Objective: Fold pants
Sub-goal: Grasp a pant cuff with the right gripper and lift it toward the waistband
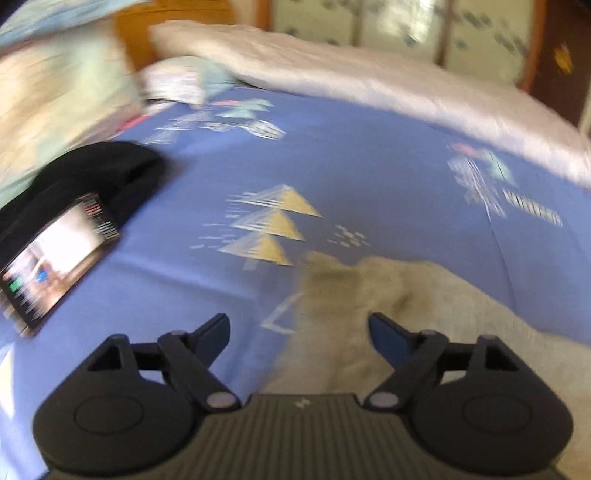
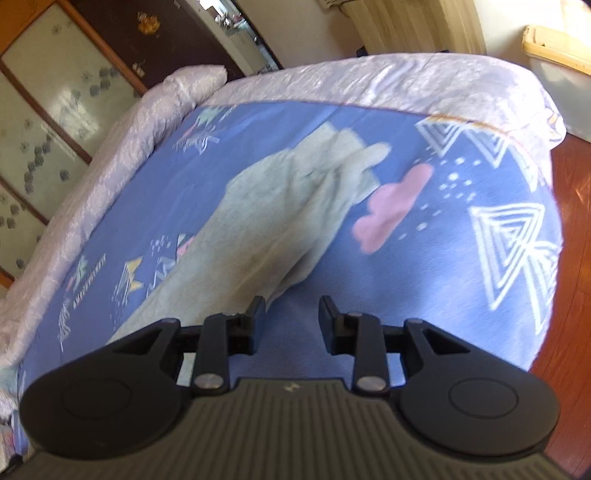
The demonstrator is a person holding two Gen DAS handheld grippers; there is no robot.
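left gripper (image 1: pixel 297 328): showing black arms, blue pads, silver pivots, ribbed grey body
right gripper (image 2: pixel 291 314): showing black fingers, round discs at 4 and 8 o'clock

2 wrist views, close, angled down over bed (image 1: pixel 332 147); both share pants (image 2: pixel 280 206).

1. The pants (image 2: pixel 280 206) lie on the bed sheet (image 2: pixel 461 266), stretched from the near left toward the far right in the right wrist view.
2. The quilt (image 2: pixel 122 147) runs along the sheet's far and left edges.
3. In the left wrist view, a phone (image 1: pixel 59 258) lies on the sheet at the left — partly on a dark garment (image 1: pixel 92 177) behind it.
4. The wardrobe doors (image 1: pixel 402 26) stand behind the bed — beyond the quilt.
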